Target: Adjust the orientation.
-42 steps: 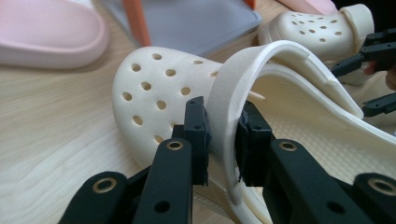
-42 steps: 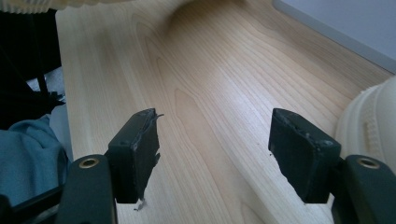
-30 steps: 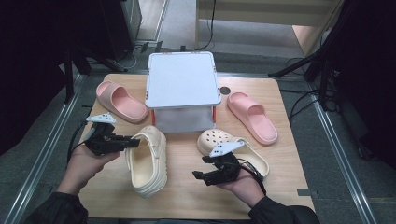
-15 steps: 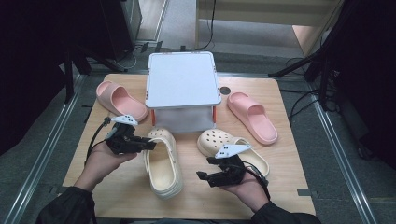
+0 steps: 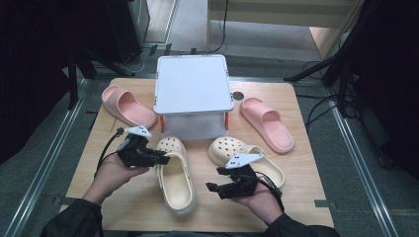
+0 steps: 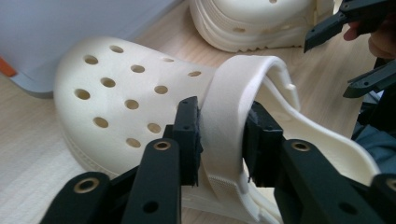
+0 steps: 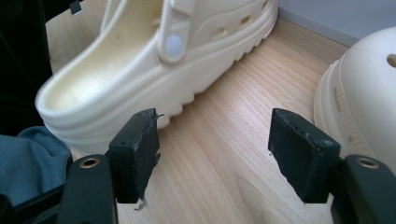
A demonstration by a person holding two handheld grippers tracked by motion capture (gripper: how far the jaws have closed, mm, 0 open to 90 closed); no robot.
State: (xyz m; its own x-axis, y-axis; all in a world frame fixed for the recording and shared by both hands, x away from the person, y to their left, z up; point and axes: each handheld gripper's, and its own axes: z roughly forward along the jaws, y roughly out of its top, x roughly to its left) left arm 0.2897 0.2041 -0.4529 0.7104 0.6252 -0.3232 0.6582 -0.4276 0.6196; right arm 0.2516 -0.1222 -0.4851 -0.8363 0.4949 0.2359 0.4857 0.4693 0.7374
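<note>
Two cream clogs lay on the table (image 5: 301, 118) before the box (image 5: 193, 84). Left clog (image 5: 175, 177) had its strap (image 6: 229, 116) between the left gripper (image 6: 219, 133) pads, jaws just opening, slightly apart from it. Right gripper (image 7: 212, 149) gaped empty beside the right clog (image 5: 247, 155)

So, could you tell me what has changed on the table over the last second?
The left gripper swung the left cream clog round and further right, toe now toward the white box. Its jaws have just been opening, the heel strap between them, no longer clamped. The right gripper, right clog and both pink slides stayed put.
</note>
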